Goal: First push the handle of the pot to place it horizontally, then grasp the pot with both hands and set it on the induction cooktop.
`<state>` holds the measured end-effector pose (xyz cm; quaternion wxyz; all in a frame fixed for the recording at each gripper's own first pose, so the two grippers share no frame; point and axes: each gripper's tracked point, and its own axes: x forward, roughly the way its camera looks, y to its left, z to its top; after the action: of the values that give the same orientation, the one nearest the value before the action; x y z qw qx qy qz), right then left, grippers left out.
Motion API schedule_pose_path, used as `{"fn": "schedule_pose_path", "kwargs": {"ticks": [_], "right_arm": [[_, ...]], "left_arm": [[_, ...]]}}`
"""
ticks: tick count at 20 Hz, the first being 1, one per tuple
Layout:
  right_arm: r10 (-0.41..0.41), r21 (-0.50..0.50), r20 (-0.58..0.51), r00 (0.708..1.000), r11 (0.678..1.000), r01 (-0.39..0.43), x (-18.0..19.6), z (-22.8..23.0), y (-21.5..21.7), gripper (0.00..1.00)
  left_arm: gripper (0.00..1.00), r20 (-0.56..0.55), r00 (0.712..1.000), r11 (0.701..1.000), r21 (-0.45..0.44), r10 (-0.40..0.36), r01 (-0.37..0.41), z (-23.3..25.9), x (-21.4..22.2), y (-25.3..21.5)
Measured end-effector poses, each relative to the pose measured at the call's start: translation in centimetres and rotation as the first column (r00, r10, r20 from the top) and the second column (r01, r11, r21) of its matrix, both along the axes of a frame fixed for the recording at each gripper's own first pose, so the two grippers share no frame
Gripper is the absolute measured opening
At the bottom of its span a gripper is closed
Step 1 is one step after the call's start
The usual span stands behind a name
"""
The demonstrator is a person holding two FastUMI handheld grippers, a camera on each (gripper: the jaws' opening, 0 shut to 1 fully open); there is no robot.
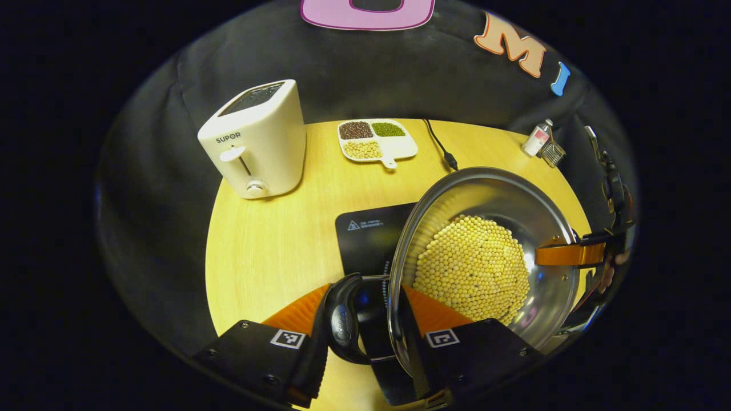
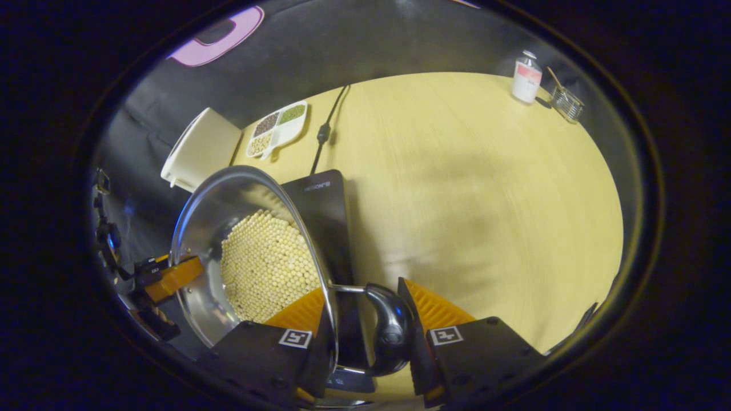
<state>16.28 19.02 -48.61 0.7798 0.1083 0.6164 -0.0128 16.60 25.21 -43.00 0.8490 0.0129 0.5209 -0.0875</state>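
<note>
A shiny silver steel pot (image 1: 502, 200) holds a bed of pale yellow round beans (image 1: 474, 268), packed in a dotted, pebbly pattern, and carries a glossy black curved side handle (image 1: 342, 319). Under it at 9 o'clock lies a flat matte black induction cooktop (image 1: 368, 231) with small pale print. The round wooden table (image 1: 268, 245) is light yellow with fine straight grain. At 11 o'clock stands a cream-white toaster (image 1: 254, 140) with a dark top; at 12 o'clock a white divided dish (image 1: 378, 142) shows dark brown, green and pale yellow fillings. A black cable (image 1: 440, 142) lies beside it.
</note>
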Motion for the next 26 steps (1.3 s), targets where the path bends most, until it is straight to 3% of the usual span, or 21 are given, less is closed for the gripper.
{"fn": "schedule_pose_path", "kwargs": {"ticks": [5, 8, 10, 11, 15, 16, 17, 19, 20, 21, 22, 25, 26], "right_arm": [[-0.001, -0.028, 0.034, 0.999, 1.0, 0.002, -0.3, 0.3, -0.1, 0.58], [-0.028, -0.025, 0.096, 0.995, 0.999, 0.03, 0.8, 1.4, -0.9, 0.73], [-0.033, -0.009, 0.127, 0.991, 0.999, 0.034, 1.1, 2.7, -1.6, 0.96], [-0.029, 0.005, 0.142, 0.989, 1.0, 0.029, 1.2, 3.4, -1.6, 1.0], [-0.008, 0.061, 0.271, 0.962, 0.998, -0.009, 1.7, 7.3, -2.8, 1.0], [-0.009, 0.079, 0.308, 0.951, 0.997, -0.017, 1.9, 8.7, -3.5, 0.94], [-0.013, 0.095, 0.346, 0.938, 0.995, -0.021, 1.9, 10.3, -4.4, 1.0], [-0.017, 0.128, 0.425, 0.905, 0.991, -0.041, 1.6, 13.9, -6.7, 1.0], [-0.015, 0.142, 0.465, 0.885, 0.988, -0.058, 1.4, 15.7, -8.0, 0.93], [-0.01, 0.155, 0.517, 0.856, 0.984, -0.082, 1.2, 17.9, -9.3, 1.0], [0.0, 0.159, 0.569, 0.822, 0.981, -0.11, 0.9, 20.0, -10.6, 0.92], [0.025, 0.142, 0.697, 0.717, 0.975, -0.173, -1.6, 25.8, -14.2, 0.92], [0.028, 0.135, 0.717, 0.697, 0.975, -0.178, -2.7, 27.2, -15.2, 0.92]], "left_arm": [[0.7, 0.031, 0.999, 1.0, 0.026, 0.013, -0.014, 0.1, -0.2, 1.1], [0.8, 0.1, 0.995, 0.997, 0.073, 0.025, -0.033, 1.3, 0.2, 1.8], [0.94, 0.155, 0.988, 0.992, 0.121, 0.012, -0.032, 2.8, 0.5, 2.2], [0.98, 0.177, 0.984, 0.989, 0.145, 0.004, -0.03, 3.6, 0.6, 2.2], [0.97, 0.318, 0.948, 0.97, 0.224, 0.022, -0.098, 9.1, 0.2, 1.8], [0.97, 0.357, 0.933, 0.966, 0.227, 0.036, -0.124, 10.5, -0.3, 0.9], [0.97, 0.386, 0.921, 0.962, 0.232, 0.047, -0.146, 12.2, -1.0, 0.0], [0.97, 0.447, 0.892, 0.952, 0.245, 0.058, -0.184, 15.6, -2.4, -2.3], [0.96, 0.478, 0.876, 0.947, 0.247, 0.066, -0.206, 17.3, -3.3, -3.8], [0.97, 0.515, 0.853, 0.944, 0.237, 0.078, -0.229, 19.2, -4.3, -5.6], [0.96, 0.551, 0.829, 0.945, 0.213, 0.095, -0.25, 21.0, -5.4, -7.8], [0.96, 0.627, 0.76, 0.952, 0.095, 0.17, -0.291, 25.2, -8.8, -14.6], [0.96, 0.64, 0.745, 0.953, 0.062, 0.191, -0.297, 26.4, -10.2, -16.5]]}}
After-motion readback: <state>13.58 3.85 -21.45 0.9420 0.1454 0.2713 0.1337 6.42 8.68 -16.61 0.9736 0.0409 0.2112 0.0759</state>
